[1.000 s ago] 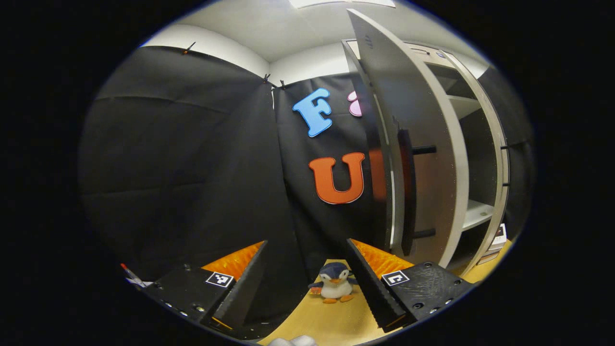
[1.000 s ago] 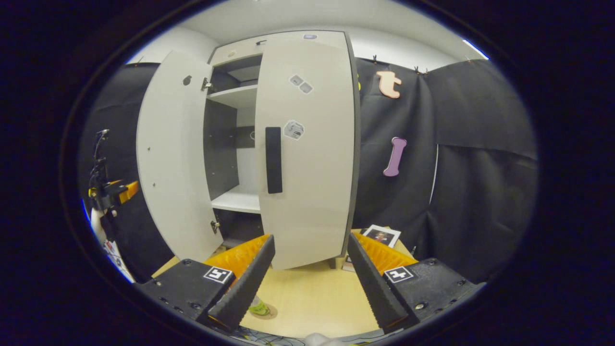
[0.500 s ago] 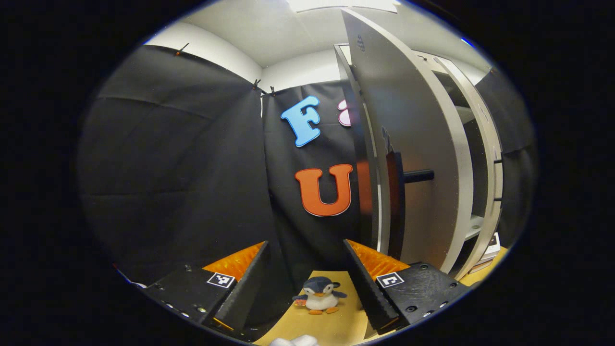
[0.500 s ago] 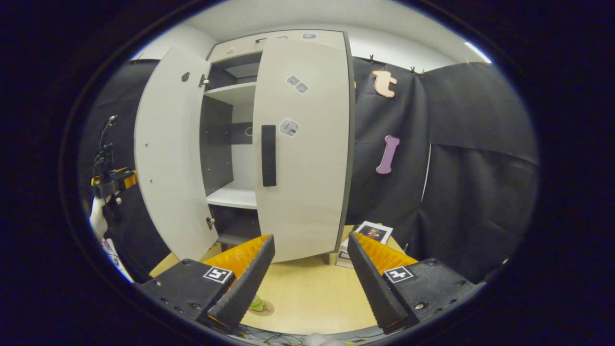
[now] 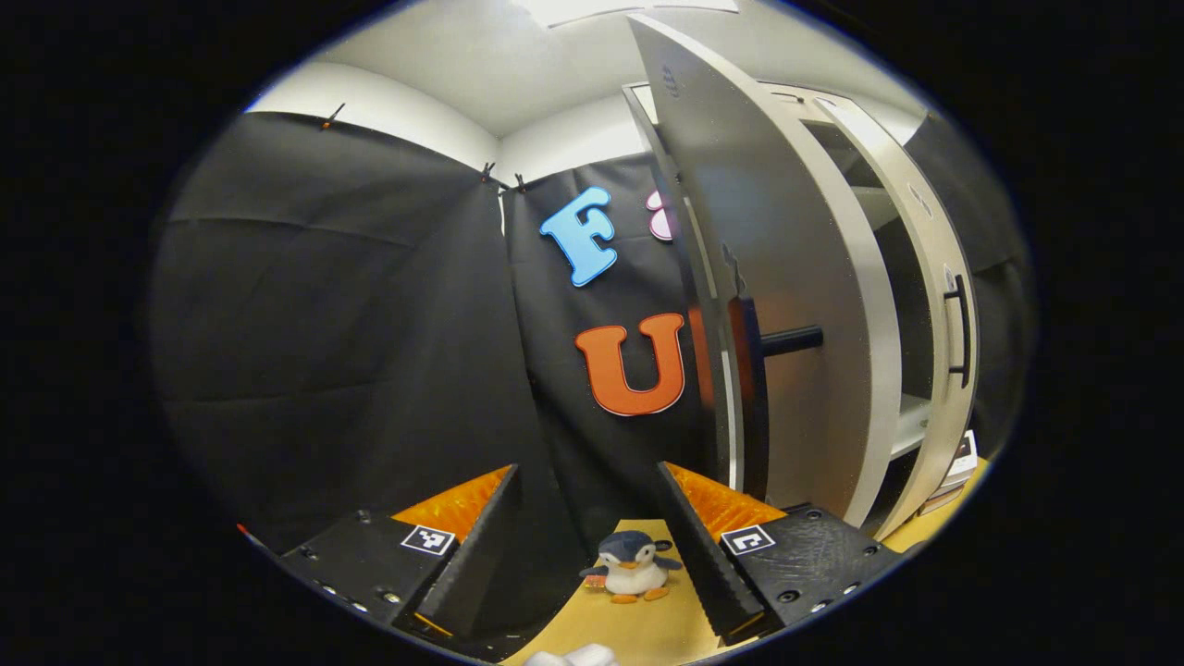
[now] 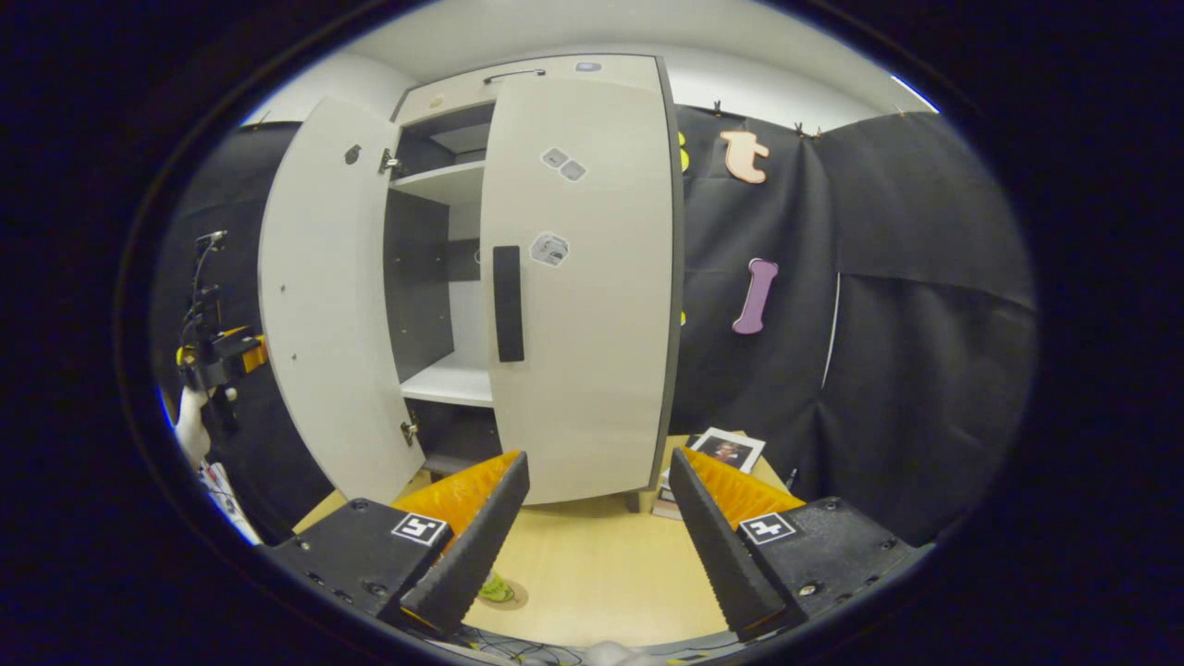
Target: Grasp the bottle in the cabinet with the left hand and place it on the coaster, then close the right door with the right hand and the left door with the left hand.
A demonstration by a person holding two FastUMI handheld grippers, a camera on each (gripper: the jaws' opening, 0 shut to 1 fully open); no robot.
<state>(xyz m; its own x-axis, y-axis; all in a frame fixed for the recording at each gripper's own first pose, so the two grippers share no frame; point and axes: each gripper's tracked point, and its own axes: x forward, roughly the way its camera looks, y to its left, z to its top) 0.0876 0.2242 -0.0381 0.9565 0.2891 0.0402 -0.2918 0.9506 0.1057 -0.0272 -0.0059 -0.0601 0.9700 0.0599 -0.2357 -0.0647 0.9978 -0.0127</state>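
Left gripper [image 5: 587, 546] hangs with fingers spread wide, nothing between them, beside the outer face of the left door [image 5: 786, 305]. That door stands well open and is seen nearly edge-on, so its black handle [image 5: 754, 398] shows as a dark strip along the near edge. The same gripper appears small at the far left of the right gripper view [image 6: 217, 351], held by a hand [image 6: 191, 425], well apart from the door's inner face.

Right gripper [image 6: 592, 541] is also spread apart and empty, low over the wooden tabletop [image 6: 601, 573], facing the cabinet [image 6: 518, 92]. Right door [image 6: 583, 287] sits nearly shut, with a narrow gap left beside it; its black handle [image 6: 507, 303] and a few small stickers [image 6: 549, 248] face the camera.

Bottle: only a small green bit [image 6: 497, 589] peeks out by the right gripper's left finger, resting on a round brownish coaster [image 6: 514, 598]; the finger covers most of both, so the shape is hard to make out.

Cabinet interior is mostly hidden by the doors; a white shelf [image 6: 453, 381] and an upper shelf [image 6: 444, 180] show through the gap.

Around: a plush penguin [image 5: 629, 566] stands on the table between the left gripper's fingers, farther off. A stack of books [image 6: 717, 453] lies at the cabinet's right foot, partly cut off by the right gripper's finger. Something white [image 5: 573, 657] is clipped at the bottom edge of the left gripper view.
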